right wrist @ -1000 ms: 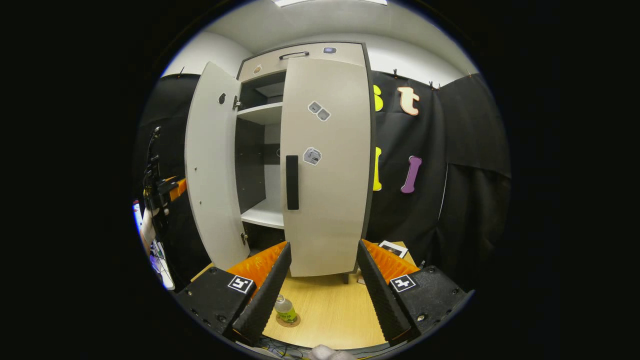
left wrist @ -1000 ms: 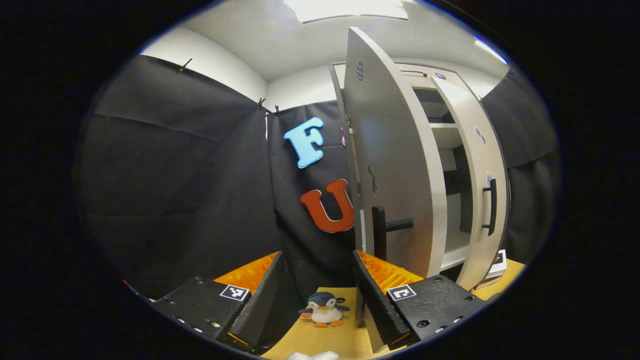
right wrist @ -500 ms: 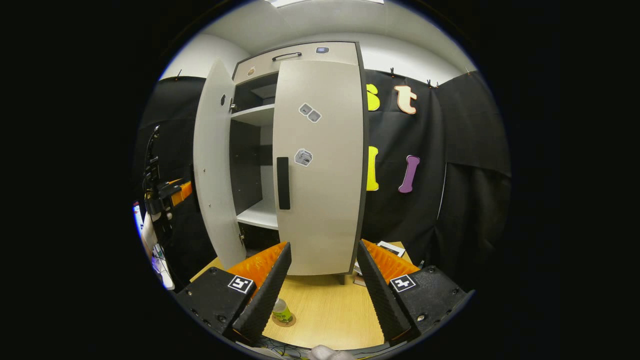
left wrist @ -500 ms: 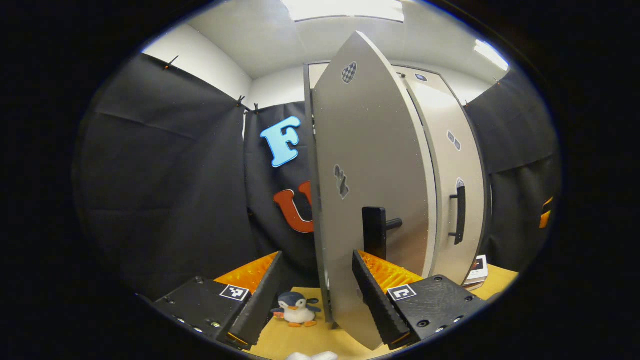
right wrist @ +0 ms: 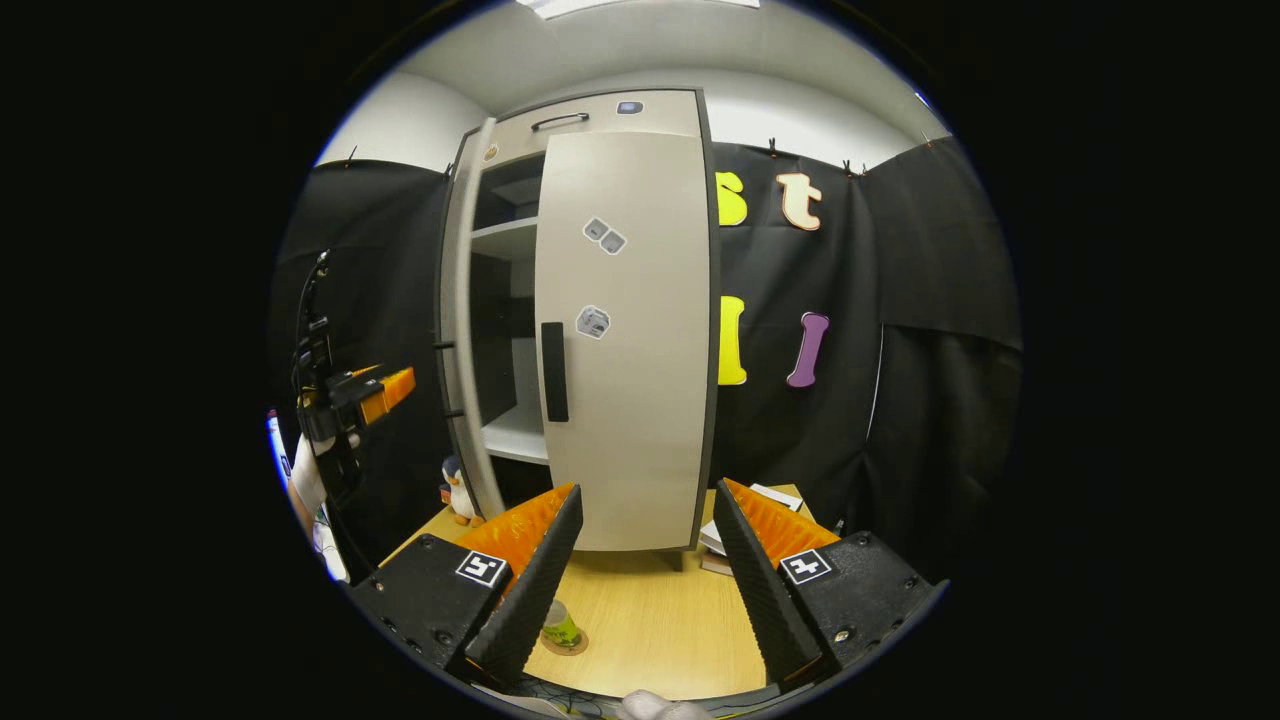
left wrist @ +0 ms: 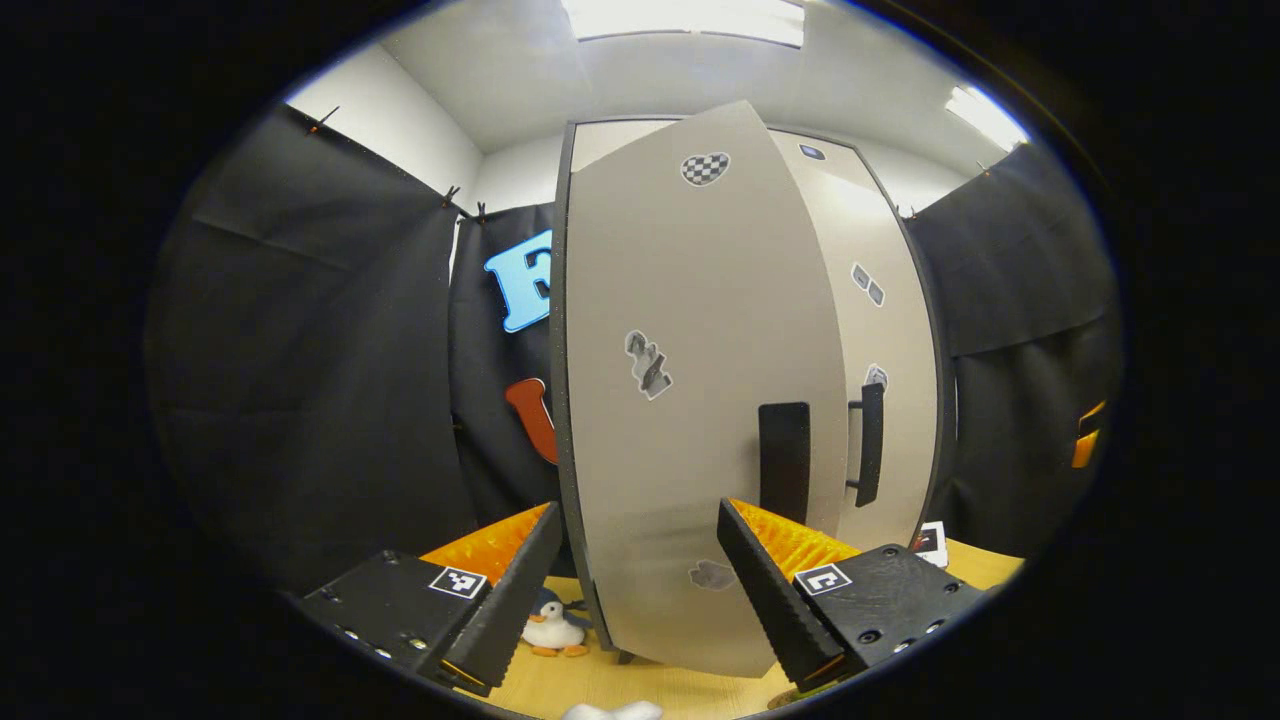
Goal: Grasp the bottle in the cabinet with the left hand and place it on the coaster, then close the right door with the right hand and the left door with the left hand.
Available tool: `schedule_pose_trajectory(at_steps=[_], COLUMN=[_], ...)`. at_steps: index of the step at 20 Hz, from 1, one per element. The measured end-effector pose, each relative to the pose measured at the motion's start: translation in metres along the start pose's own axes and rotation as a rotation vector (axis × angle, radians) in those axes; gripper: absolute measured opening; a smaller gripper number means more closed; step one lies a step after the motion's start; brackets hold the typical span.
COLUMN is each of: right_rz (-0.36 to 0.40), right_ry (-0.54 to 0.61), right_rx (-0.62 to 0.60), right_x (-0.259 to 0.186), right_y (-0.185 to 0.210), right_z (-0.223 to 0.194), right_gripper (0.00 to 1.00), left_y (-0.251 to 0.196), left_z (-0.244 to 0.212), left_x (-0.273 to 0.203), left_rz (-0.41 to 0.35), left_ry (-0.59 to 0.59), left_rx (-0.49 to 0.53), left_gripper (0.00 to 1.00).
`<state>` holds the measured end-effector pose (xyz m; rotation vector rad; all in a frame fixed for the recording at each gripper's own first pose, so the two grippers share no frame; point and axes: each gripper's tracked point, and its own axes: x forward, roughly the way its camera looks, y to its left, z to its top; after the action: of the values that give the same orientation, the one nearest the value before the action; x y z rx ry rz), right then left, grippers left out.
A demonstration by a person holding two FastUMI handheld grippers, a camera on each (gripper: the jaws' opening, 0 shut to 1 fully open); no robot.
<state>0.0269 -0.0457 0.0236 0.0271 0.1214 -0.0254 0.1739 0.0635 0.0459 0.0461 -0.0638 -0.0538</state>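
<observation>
The grey cabinet's right door (right wrist: 625, 340) stands shut. Its left door (left wrist: 700, 400) is partly open and appears edge-on (right wrist: 462, 330) in the right gripper view. My left gripper (left wrist: 640, 590) is open, right in front of that door's outer face, below its black handle (left wrist: 783, 460). From the right gripper view, the left gripper (right wrist: 385, 388) sits just left of the door, held by a hand. My right gripper (right wrist: 640, 590) is open, holds nothing and hangs back over the table. The green bottle (right wrist: 561, 627) stands on the round coaster (right wrist: 577, 646).
A toy penguin (left wrist: 552, 630) stands on the wooden table (right wrist: 660, 620) by the cabinet's left foot. Small books (right wrist: 745, 500) lie at its right foot. Shelves (right wrist: 510, 235) show through the gap. Black cloth walls close in on both sides.
The left door has swung a good way toward shut, with my left gripper following its outer face. The right door stays shut and the right gripper has barely shifted.
</observation>
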Motion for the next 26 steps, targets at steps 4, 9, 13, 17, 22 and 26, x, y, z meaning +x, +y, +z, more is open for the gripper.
schedule_pose_trajectory(at_steps=[4,9,13,17,22,26], right_rz=[-0.004,-0.006,-0.008,-0.03,-0.036,-0.01], right_ry=[-0.007,-0.039,-0.062,-0.075,-0.071,-0.045], right_rx=[-0.005,-0.01,0.003,0.006,0.013,0.016], right_x=[0.006,0.01,0.011,0.01,0.008,0.01], right_y=[0.005,0.014,0.023,0.027,0.04,0.055], right_z=[0.002,0.01,0.015,0.011,-0.002,-0.012], right_gripper=[0.82,0.82,0.82,0.82,0.82,0.82], left_y=[-0.005,-0.012,-0.013,-0.005,0.005,0.003], left_z=[0.002,0.005,-0.004,-0.023,-0.045,-0.044], left_x=[-0.012,-0.034,-0.06,-0.089,-0.115,-0.122], left_rz=[-0.014,-0.028,-0.032,-0.005,0.043,0.037], left_ry=[0.011,0.02,0.041,0.085,0.121,0.113], left_rx=[-0.018,-0.046,-0.055,-0.069,-0.023,-0.023], left_gripper=[0.95,0.96,0.96,0.96,0.96,0.96])
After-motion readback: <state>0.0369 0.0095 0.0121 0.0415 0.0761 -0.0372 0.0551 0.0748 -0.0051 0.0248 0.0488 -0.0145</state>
